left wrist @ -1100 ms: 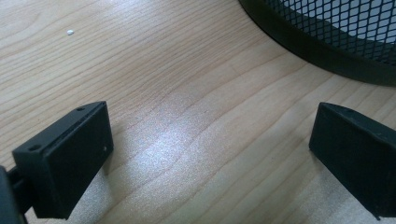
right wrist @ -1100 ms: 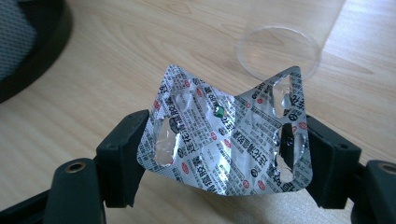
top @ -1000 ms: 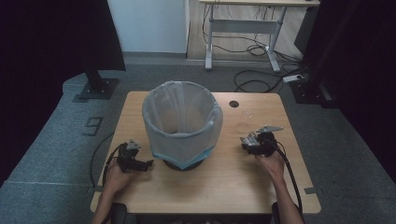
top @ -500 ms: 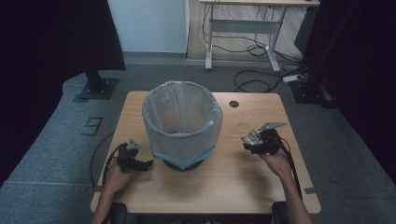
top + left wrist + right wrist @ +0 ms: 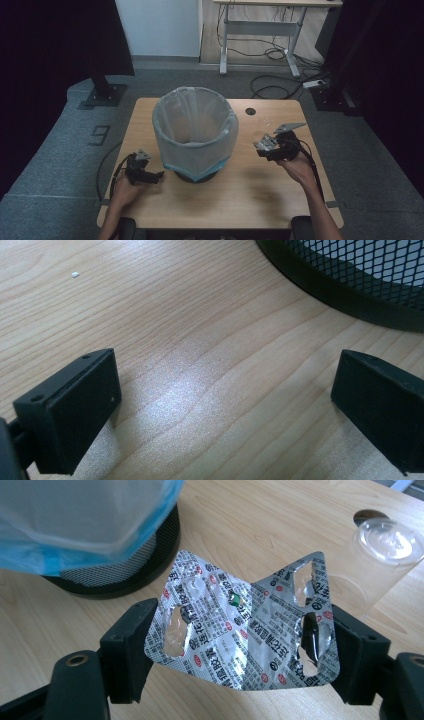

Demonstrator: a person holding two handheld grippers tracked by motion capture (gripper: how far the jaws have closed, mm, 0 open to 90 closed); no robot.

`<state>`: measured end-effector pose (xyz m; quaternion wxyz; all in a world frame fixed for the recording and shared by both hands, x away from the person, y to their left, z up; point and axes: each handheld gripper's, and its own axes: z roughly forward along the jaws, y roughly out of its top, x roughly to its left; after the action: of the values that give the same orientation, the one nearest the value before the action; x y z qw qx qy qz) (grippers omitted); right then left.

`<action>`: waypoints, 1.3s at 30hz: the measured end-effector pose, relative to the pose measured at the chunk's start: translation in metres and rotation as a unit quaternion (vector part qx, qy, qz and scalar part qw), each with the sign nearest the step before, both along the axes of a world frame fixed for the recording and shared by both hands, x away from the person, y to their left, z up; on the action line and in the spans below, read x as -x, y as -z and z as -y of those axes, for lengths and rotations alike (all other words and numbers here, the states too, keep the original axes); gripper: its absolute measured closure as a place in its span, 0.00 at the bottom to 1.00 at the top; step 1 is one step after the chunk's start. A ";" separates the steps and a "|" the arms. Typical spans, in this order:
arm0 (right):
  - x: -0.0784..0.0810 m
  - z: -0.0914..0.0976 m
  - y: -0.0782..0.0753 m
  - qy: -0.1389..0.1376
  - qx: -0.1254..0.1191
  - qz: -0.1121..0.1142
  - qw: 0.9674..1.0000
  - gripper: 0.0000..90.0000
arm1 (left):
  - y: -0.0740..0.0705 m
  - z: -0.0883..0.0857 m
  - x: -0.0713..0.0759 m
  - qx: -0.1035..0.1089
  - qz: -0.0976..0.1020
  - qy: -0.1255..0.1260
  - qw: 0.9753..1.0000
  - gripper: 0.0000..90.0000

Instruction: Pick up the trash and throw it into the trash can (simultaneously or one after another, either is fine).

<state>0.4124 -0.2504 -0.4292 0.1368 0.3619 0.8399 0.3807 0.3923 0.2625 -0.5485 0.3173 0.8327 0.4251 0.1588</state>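
A black mesh bin (image 5: 195, 132) lined with a pale plastic bag stands in the middle of the wooden table (image 5: 250, 200). To the right of the bin, my right gripper (image 5: 261, 146) is lifted off the table and shut on a bent silver blister pack (image 5: 240, 640). The pack is printed with red and black text, and its two side edges press against the jaws. My left gripper (image 5: 157, 175) rests low on the table at the bin's left, open. Bare wood lies between its jaws (image 5: 225, 370), and the bin's mesh base (image 5: 360, 270) is just ahead.
A clear plastic cup (image 5: 385, 545) lies on the table beyond the blister pack, near a round cable hole (image 5: 250, 111). The table's front half is bare wood. Behind the table are a stand base (image 5: 102, 92), floor cables and a desk frame (image 5: 260, 30).
My right hand has risen from the table with the blister pack held in its jaws. The left hand and the bin have stayed where they were.
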 end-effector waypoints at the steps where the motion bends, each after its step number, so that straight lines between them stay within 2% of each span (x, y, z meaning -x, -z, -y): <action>1: 0.000 -0.001 -0.003 0.000 0.000 0.000 1.000 0.26 | 0.000 0.000 0.000 0.000 0.000 0.000 1.000 0.00; 11: 0.000 -0.002 -0.032 -0.017 -0.004 0.000 1.000 0.26 | 0.000 0.000 0.000 0.000 0.000 0.000 1.000 0.00; 18: 0.000 -0.005 -0.046 -0.026 0.000 -0.003 1.000 0.26 | 0.000 0.000 0.000 0.000 0.000 0.000 1.000 0.00; 31: 0.000 -0.020 -0.080 -0.047 0.007 0.005 0.999 0.27 | 0.000 0.000 0.000 0.000 0.000 0.000 1.000 0.00; 39: -0.003 -0.029 -0.103 -0.063 -0.005 0.008 0.998 0.27 | 0.000 0.000 0.000 0.000 0.000 0.000 1.000 0.00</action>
<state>0.4150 -0.2211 -0.3266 0.1179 0.3061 0.8577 0.3959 0.3923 0.2624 -0.5485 0.3173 0.8327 0.4250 0.1589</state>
